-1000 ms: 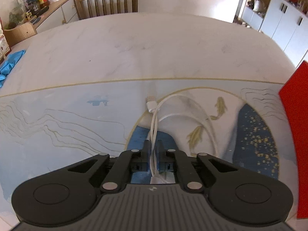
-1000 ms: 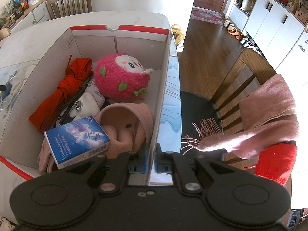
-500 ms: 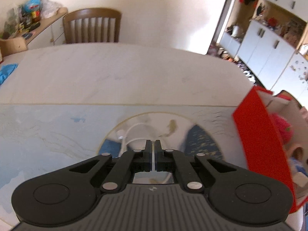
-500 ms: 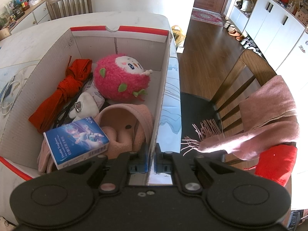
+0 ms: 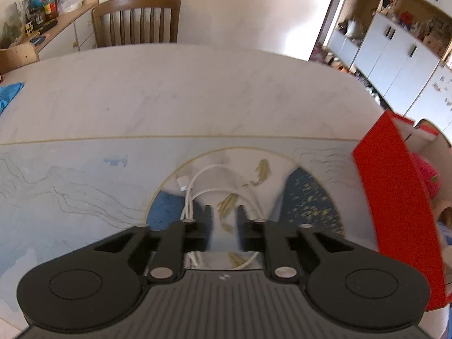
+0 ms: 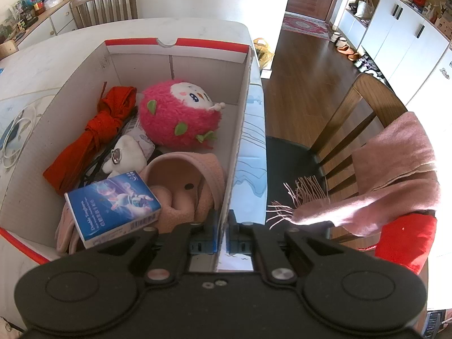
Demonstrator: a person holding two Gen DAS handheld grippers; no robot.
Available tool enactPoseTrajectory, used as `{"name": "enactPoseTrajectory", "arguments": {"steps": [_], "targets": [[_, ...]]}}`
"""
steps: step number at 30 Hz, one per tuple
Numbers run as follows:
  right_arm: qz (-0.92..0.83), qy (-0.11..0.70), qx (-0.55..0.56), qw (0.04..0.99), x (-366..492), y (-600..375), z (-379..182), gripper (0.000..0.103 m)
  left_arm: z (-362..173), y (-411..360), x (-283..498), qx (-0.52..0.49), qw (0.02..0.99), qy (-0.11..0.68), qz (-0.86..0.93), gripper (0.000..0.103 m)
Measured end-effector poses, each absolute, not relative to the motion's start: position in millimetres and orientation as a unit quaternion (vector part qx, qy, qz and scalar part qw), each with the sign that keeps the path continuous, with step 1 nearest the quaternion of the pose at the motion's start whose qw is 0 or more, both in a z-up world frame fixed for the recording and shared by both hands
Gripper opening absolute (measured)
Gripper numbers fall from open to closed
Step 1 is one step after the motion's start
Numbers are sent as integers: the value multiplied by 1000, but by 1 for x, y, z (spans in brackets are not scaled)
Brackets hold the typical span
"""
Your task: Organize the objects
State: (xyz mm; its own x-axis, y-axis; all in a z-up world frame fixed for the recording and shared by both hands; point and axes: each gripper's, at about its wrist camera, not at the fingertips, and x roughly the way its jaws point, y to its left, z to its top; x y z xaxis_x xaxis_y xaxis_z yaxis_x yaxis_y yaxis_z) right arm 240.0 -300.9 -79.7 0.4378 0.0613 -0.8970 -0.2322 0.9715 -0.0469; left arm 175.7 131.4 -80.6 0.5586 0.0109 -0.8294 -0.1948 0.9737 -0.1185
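Your left gripper (image 5: 223, 212) hangs with its fingers parted and nothing between them, above one white cable (image 5: 197, 180) coiled on the table (image 5: 197, 90). Your right gripper (image 6: 223, 220) is clamped on the wall of one box (image 6: 240, 130). The box holds one pink plush (image 6: 180, 115), one red cloth (image 6: 93, 138), one blue carton (image 6: 113, 206) and one pink hat (image 6: 195, 186).

The left hand-held gripper (image 5: 223, 212) hangs with jaws parted (nothing between them); the right hand-held gripper (image 6: 222, 220) is clamped nearly closed.
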Motion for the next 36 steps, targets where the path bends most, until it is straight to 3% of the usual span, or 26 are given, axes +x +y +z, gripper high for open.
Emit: {"name": "enactPoseTrajectory", "arguments": {"steps": [2, 16, 18, 24, 26, 36], "targets": [[87, 523, -82, 844, 239, -301, -80, 5, -87, 133, 179, -93, 875, 471, 62, 64], [86, 525, -81, 843, 238, -302, -81, 5, -123, 144, 200, -65, 857, 504, 90, 63], [86, 525, -80, 843, 238, -302, -81, 5, -125, 144, 202, -64, 856, 506, 88, 49], [85, 526, -79, 842, 238, -302, -82, 5, -130, 144, 205, -65, 852, 513, 87, 27], [85, 526, -80, 842, 238, -302, -82, 5, -130, 145, 205, -62, 852, 512, 90, 9], [85, 526, -80, 843, 238, -302, -82, 5, -116, 123, 189, -8, 881, 467, 77, 3]]}}
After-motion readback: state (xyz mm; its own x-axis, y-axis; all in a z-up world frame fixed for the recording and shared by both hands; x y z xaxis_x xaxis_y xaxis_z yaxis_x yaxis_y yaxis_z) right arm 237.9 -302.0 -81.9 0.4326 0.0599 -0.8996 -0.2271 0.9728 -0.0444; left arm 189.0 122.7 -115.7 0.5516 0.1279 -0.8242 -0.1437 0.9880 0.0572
